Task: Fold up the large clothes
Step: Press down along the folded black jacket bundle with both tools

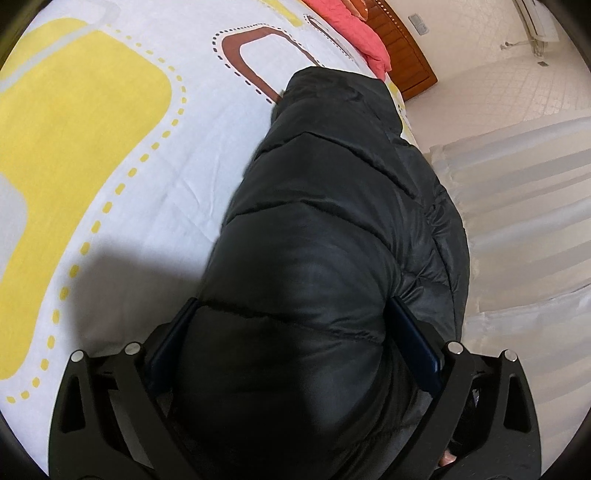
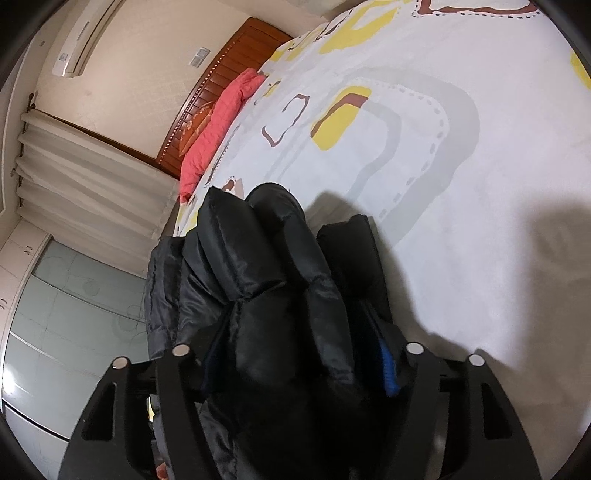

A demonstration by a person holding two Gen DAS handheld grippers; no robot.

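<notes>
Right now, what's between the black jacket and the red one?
Left wrist view: only patterned bedsheet between the black jacket and the red jacket.

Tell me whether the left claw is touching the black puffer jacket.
Touching. The left wrist view shows the left claw with both fingers pressed against the sides of the black puffer jacket, padding bulging between them, above the bedspread.

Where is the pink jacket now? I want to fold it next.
The pink jacket lies at the head of the bed against the wooden headboard, beyond the black puffer jacket.

Home bedroom — bed (image 1: pixel 147 155), headboard (image 2: pixel 221 85)
</notes>
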